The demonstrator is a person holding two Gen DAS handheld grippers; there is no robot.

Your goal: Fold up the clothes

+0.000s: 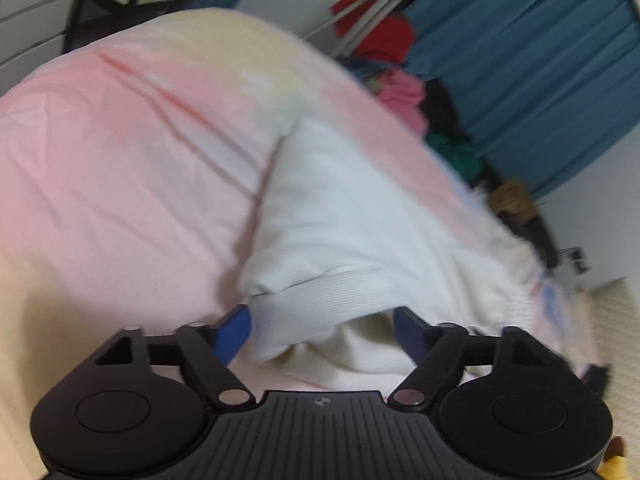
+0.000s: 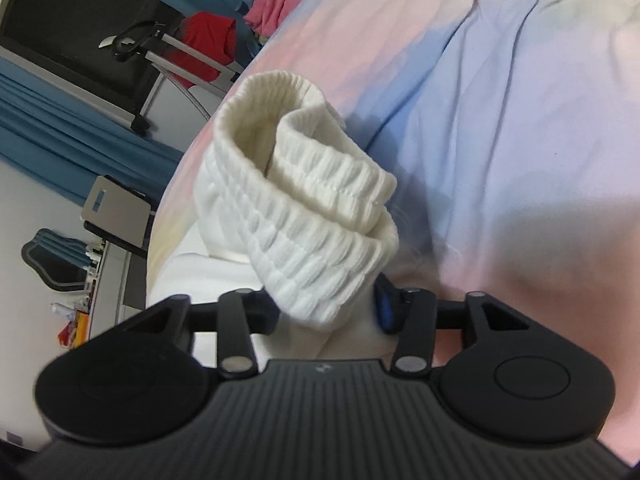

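Observation:
A white garment (image 1: pixel 344 216) with a ribbed band lies across a pastel pink, yellow and blue bedsheet (image 1: pixel 120 152). My left gripper (image 1: pixel 322 332) is open, its blue pads (image 1: pixel 236 332) wide apart, and the ribbed band runs loosely between them. In the right wrist view the thick ribbed cuff (image 2: pixel 312 208) is bunched and rolled, standing up off the sheet (image 2: pixel 520 120). My right gripper (image 2: pixel 332 312) is shut on the white cloth just below that roll. Only its right blue pad (image 2: pixel 385 310) shows; the cloth hides the left one.
A heap of red, pink, black and green clothes (image 1: pixel 404 92) sits at the bed's far edge, below a metal stand (image 1: pixel 372 12). Blue curtains (image 1: pixel 540 60) hang behind. A desk with clutter (image 2: pixel 104 248) and a chair (image 2: pixel 48 256) stand beside the bed.

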